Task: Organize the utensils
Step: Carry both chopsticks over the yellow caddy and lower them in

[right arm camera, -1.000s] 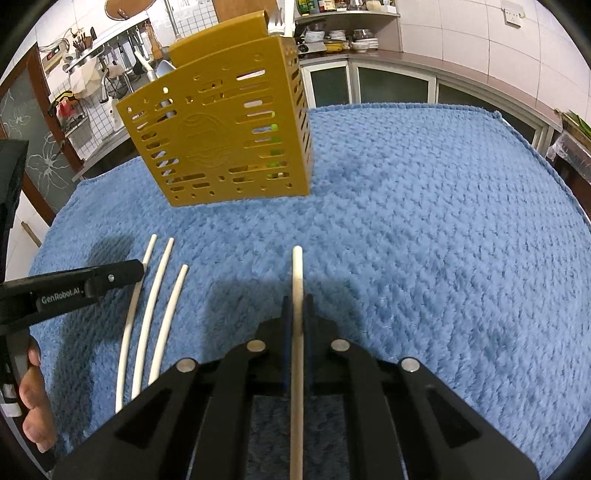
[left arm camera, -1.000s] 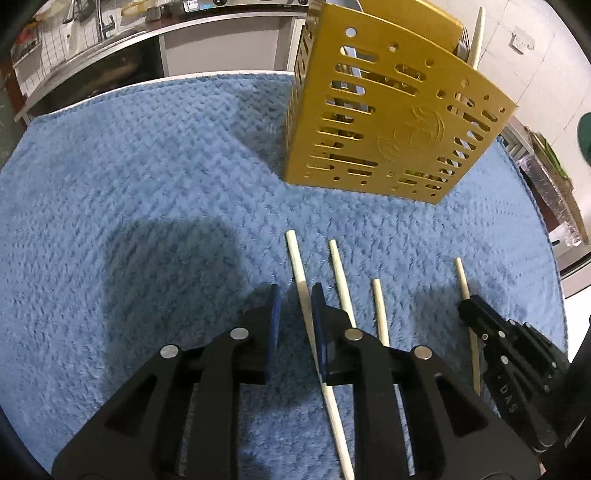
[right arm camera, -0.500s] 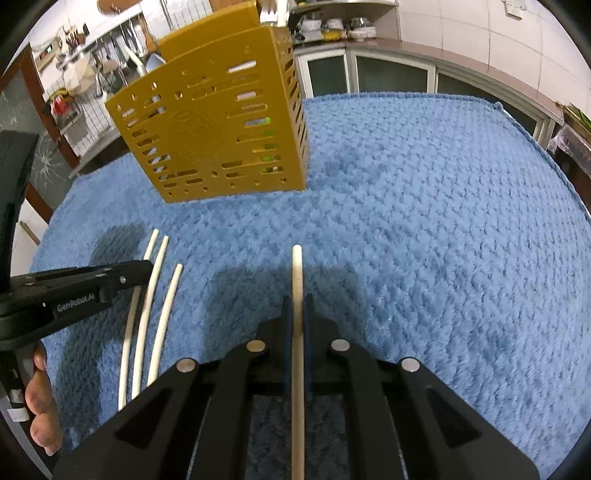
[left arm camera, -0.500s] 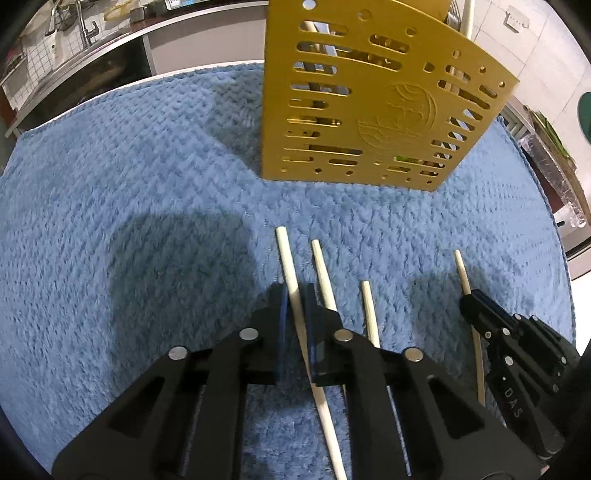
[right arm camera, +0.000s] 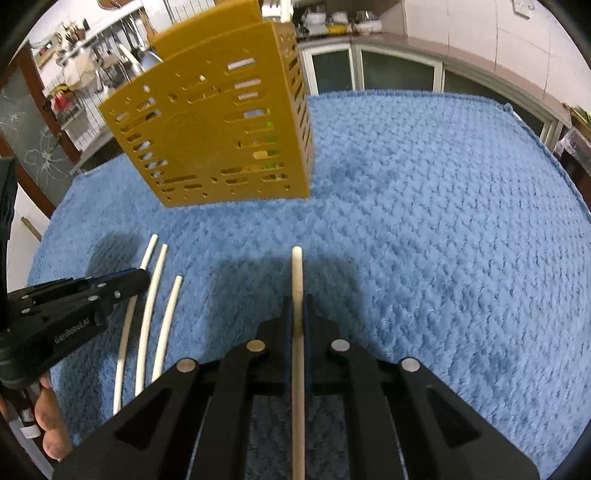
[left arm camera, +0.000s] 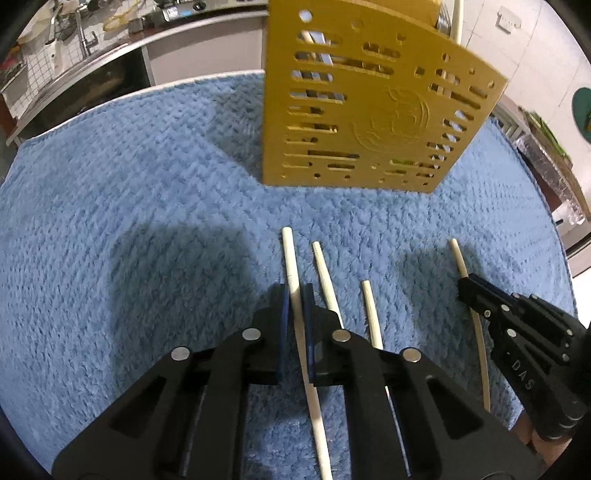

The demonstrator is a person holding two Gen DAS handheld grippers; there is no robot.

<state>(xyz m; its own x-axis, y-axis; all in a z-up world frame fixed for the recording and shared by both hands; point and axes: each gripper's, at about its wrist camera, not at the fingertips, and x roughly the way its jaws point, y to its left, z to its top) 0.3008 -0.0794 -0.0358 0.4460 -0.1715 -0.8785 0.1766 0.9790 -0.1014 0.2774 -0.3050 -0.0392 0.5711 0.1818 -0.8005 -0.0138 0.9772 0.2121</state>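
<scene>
A cream chopstick (left arm camera: 290, 254) lies pinched between the blue pads of my left gripper (left arm camera: 295, 291), which is shut on it low on the blue towel. Two more chopsticks (left arm camera: 325, 273) (left arm camera: 369, 310) lie just to its right. Further right, my right gripper (left arm camera: 463, 284) is shut on a fourth chopstick (left arm camera: 458, 258). The right wrist view shows that chopstick (right arm camera: 297, 266) running straight between the right gripper's (right arm camera: 297, 299) pads, with the left gripper (right arm camera: 142, 277) over the three chopsticks (right arm camera: 157, 280) at the left. The perforated yellow utensil holder (left arm camera: 369, 110) (right arm camera: 221, 129) stands upright beyond the tips.
A blue textured towel (left arm camera: 129, 184) covers the table. The holder has metal utensils and a chopstick (left arm camera: 458, 18) standing in it. A steel counter with a sink (left arm camera: 74, 66) runs behind, and cabinets (right arm camera: 388, 70) stand past the towel's far edge. A person's fingers (right arm camera: 48, 435) grip the left tool.
My left gripper's jaws have closed onto the leftmost chopstick, which lay loose between them before. My right gripper keeps the same hold on its chopstick.
</scene>
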